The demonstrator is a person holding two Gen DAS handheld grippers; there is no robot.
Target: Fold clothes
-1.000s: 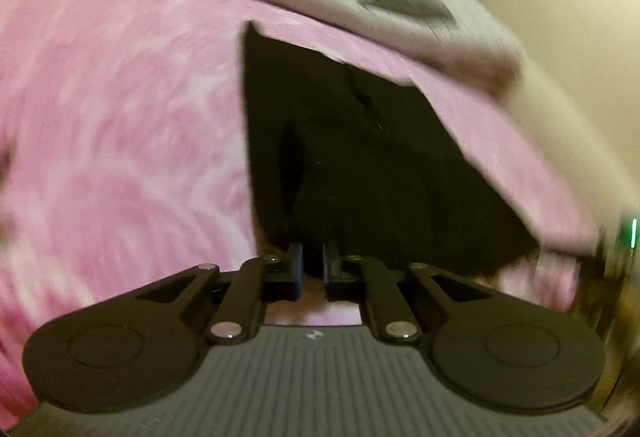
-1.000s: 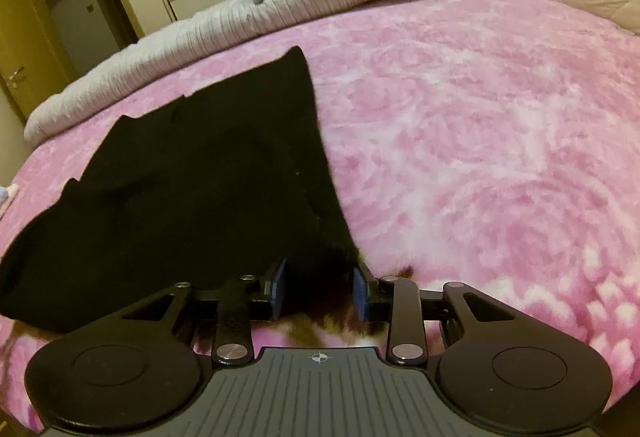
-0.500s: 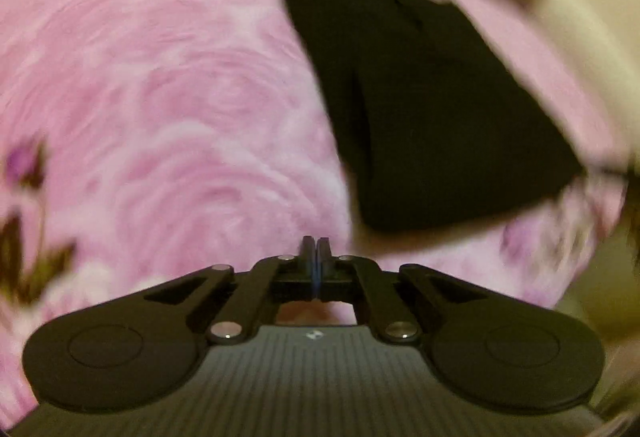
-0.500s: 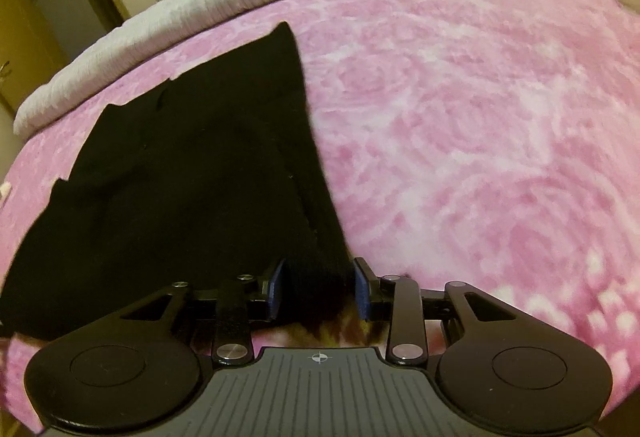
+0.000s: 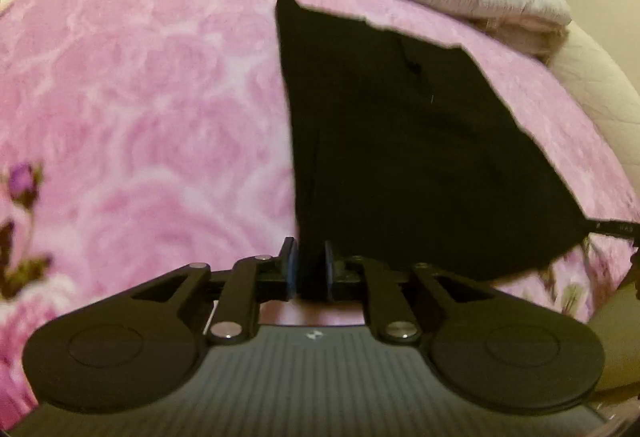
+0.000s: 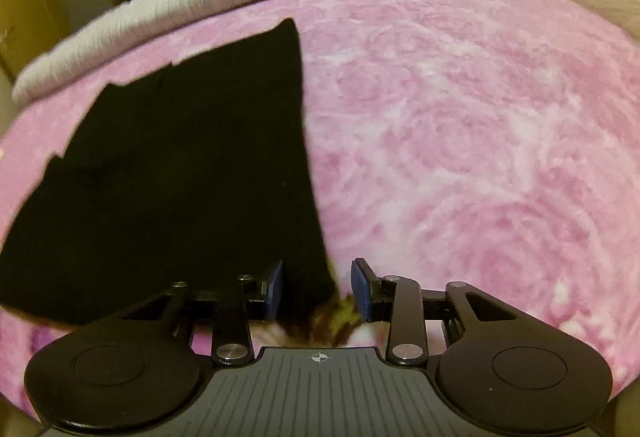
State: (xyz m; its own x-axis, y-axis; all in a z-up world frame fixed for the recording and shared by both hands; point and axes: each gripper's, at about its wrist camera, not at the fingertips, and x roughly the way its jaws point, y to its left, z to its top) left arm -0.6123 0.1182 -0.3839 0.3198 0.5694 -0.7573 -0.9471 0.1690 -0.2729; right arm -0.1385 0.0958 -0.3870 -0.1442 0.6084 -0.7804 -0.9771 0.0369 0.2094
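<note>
black garment [image 5: 420, 157] flat on pink blanket [image 5: 140, 117], a gripper at each near corner

left gripper [image 5: 308, 269] partly open, garment's near-left corner between its jaws, grip on it not clear; right gripper [image 6: 318, 287] wide open, holds nothing, near-right corner sits between its pads. risk: thin edge slips out as the jaws close, or fluffy blanket gets pinched along with the garment, so a fold would drag crooked.

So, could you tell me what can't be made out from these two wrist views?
- Left wrist view: whether the left gripper pinches the black garment; black on black.
- Right wrist view: the garment's left edge, cut off by the frame.
- Both: garment type and folds; dark, blurred.
</note>
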